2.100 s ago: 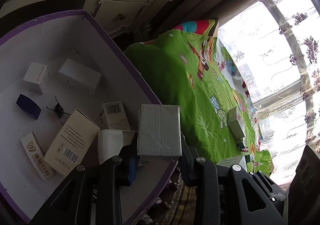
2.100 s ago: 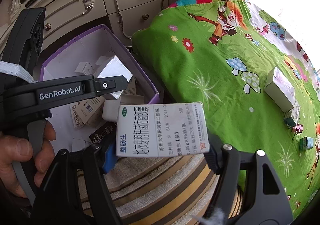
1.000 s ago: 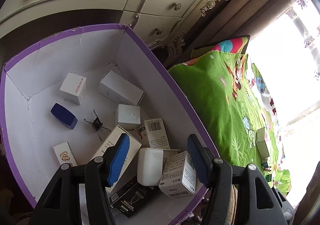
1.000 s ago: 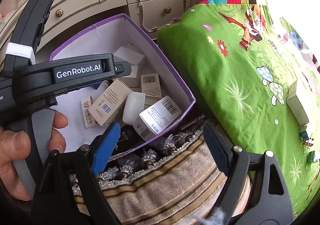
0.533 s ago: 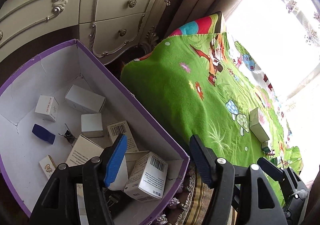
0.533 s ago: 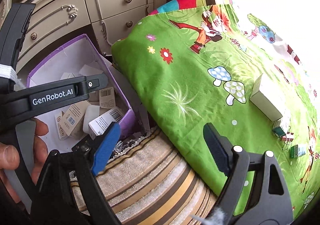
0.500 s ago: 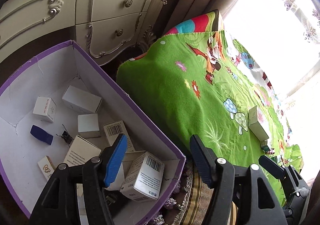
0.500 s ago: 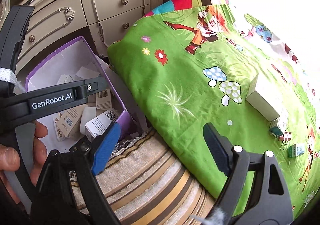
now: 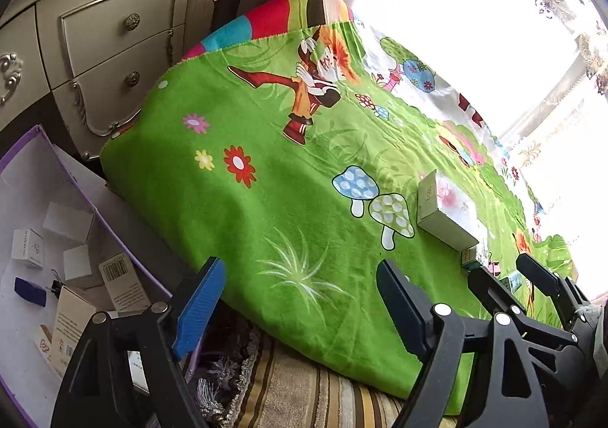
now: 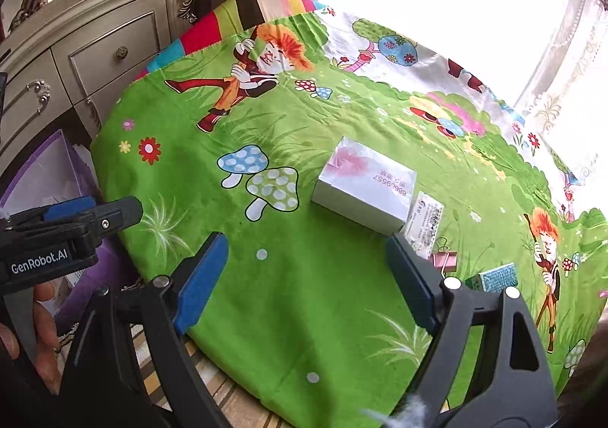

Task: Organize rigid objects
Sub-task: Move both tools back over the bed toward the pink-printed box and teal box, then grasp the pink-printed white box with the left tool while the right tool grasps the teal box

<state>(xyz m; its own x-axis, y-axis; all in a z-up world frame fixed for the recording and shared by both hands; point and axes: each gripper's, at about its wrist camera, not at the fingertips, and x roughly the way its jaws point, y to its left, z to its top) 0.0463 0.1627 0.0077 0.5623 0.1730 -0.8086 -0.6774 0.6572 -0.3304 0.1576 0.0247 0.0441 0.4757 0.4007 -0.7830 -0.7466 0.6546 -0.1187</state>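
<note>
Left gripper (image 9: pixel 296 298) jaws opening with nothing between them, right gripper (image 10: pixel 304 276) wide apart and empty, both above green cloth (image 10: pixel 304 295), white box (image 10: pixel 363 190) lay ahead.

Black plastic grippers, blue-padded fingers (image 10: pixel 199 285), silver screws, white "GenRobot.AI" lettering.

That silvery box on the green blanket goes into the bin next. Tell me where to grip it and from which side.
Judging by its pose, take the silvery box across its two long side faces, coming down from above. It lies flat on the blanket, broad printed face up, so those sides are exposed. A white sachet lies against its right end; avoid clamping end to end. The right gripper is empty, its fingers spread.
</note>
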